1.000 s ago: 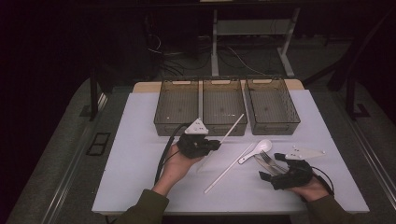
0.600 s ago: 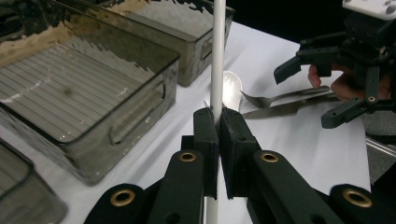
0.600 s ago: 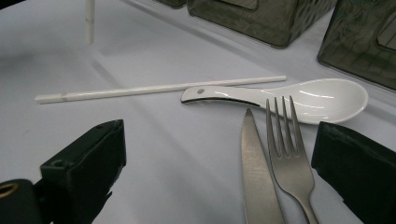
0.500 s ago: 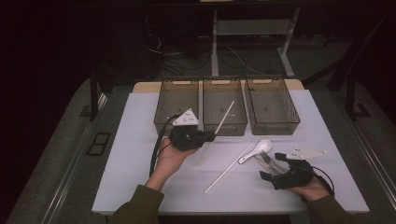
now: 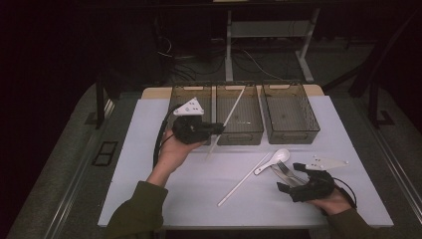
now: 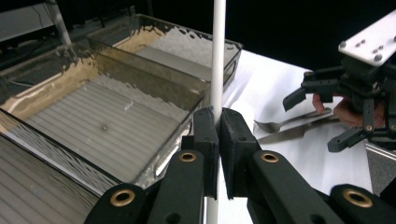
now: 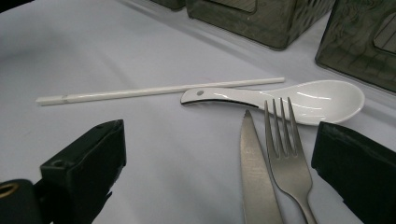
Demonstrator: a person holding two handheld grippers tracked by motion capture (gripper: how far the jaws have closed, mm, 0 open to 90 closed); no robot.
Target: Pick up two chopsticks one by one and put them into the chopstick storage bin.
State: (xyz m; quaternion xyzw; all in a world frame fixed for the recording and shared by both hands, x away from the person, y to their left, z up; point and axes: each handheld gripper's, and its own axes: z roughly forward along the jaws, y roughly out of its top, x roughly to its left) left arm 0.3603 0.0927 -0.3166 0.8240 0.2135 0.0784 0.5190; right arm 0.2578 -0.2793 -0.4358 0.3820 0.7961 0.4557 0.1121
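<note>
No text, label, brand, number or sign can be read in any of the views.

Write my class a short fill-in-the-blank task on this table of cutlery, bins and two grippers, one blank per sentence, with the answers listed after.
1. The left gripper is shut on a white ____.
2. Along the far side of the table stand ____ bins in a row.
3. The right gripper has open fingers, and between them lie a knife and a ____.
4. The white spoon lies on the table beside a second chopstick, with its bowl facing ____.

Missing words: chopstick; three; fork; up
</note>
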